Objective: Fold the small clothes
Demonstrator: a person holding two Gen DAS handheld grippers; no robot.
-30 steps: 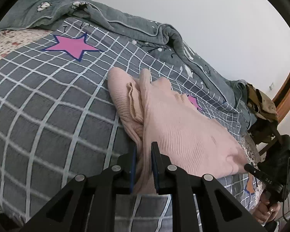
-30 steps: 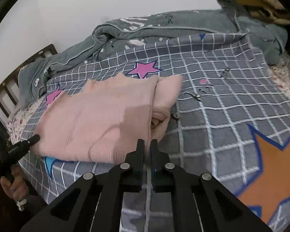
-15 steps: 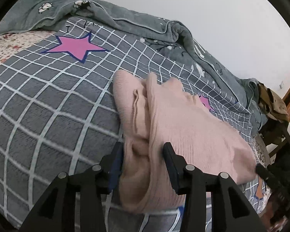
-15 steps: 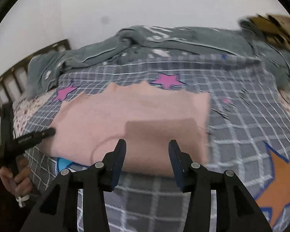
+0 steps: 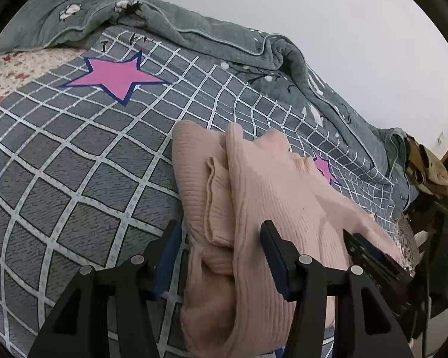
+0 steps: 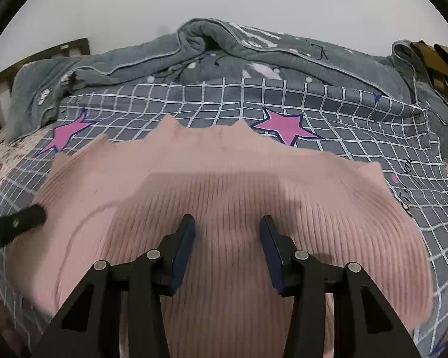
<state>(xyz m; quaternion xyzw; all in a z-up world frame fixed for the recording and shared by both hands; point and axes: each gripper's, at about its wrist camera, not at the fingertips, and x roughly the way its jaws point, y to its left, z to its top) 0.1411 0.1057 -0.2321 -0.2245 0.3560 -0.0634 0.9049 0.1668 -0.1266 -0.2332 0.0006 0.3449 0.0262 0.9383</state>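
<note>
Here the pink ribbed knit sweater [image 6: 224,197] lies half-folded on the grey checked bed cover [image 5: 74,179], long axis crosswise; the left gripper [image 5: 221,247], jaws opening, straddles its bunched end, seemingly unpinched; the right gripper [image 6: 227,238] hovers mid-sweater, half-open, empty.

Pink ribbed sweater [image 6: 224,197] on grey white-checked bedspread [image 5: 74,179] with pink stars [image 5: 116,77].
</note>
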